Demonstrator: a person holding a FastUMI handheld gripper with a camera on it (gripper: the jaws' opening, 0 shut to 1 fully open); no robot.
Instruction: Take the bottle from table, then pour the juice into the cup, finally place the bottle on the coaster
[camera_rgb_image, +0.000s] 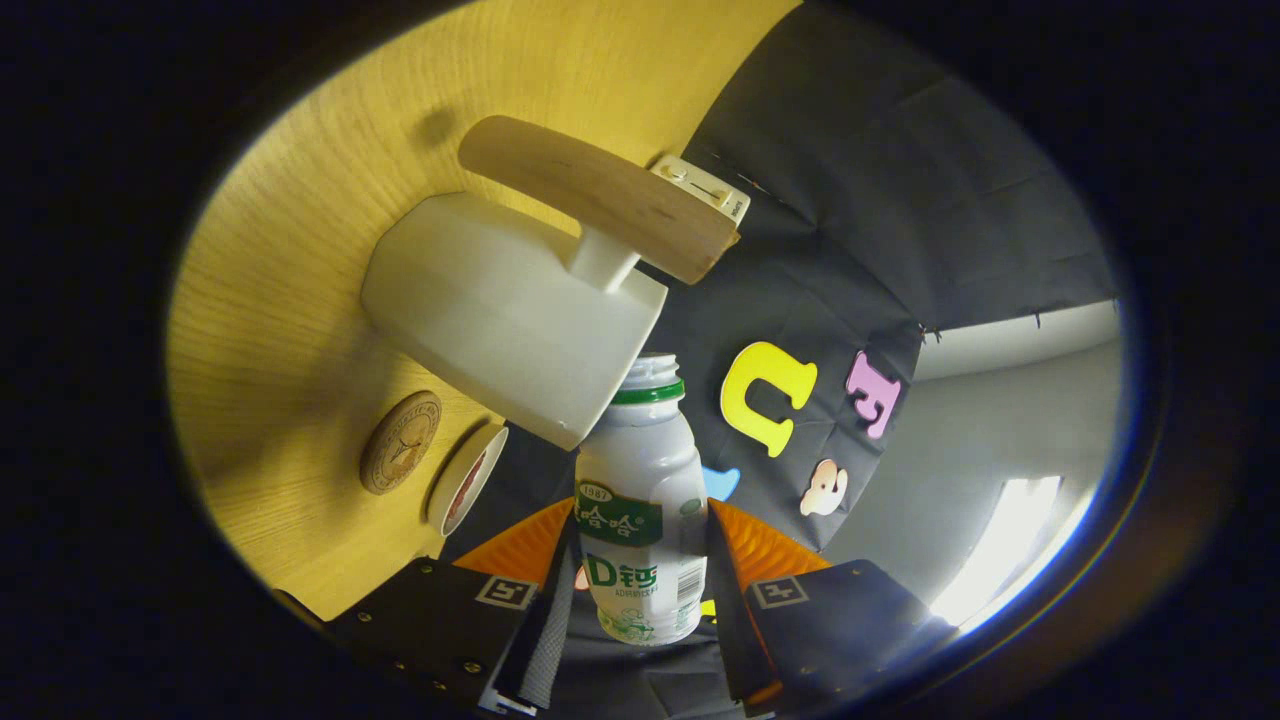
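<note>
Gripper (640, 585) fingers are clamped on the small white plastic drink bottle with green label and green neck ring (640, 520), one finger pressing each side, cap off, the whole view rolled over sideways. Going left to right across the light wooden table (280, 300): a round brown wooden coaster (400, 442) sits well apart from the bottle, then a roll of white tape (466, 478) just beside it, then the white angular cup with a flat wooden handle (510, 310), whose rim sits right at the bottle's open mouth.
</note>
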